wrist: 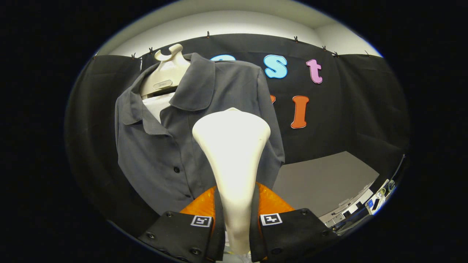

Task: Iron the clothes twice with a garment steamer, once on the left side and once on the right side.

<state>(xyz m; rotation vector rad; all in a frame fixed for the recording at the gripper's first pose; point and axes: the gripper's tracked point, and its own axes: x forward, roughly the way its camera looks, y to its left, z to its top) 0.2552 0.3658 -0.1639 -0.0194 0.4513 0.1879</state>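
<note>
A dark grey button-up shirt (164, 146) hangs on a cream hanger stand (166, 73) ahead of me, its collar open over a white inner panel. My gripper (237, 226) is shut on the neck of a cream garment steamer (234, 153), both fingers pressing on its narrow handle. The steamer's wide head rises just beyond the fingers and faces the shirt's front on the side right of the button row. Whether the head touches the cloth is hidden from me.
A grey table surface (321, 182) lies to the right of the shirt, with small devices (373, 201) at its near right edge. Orange padding (272, 202) shows behind the fingers. Black cloth walls close the booth on all sides.
</note>
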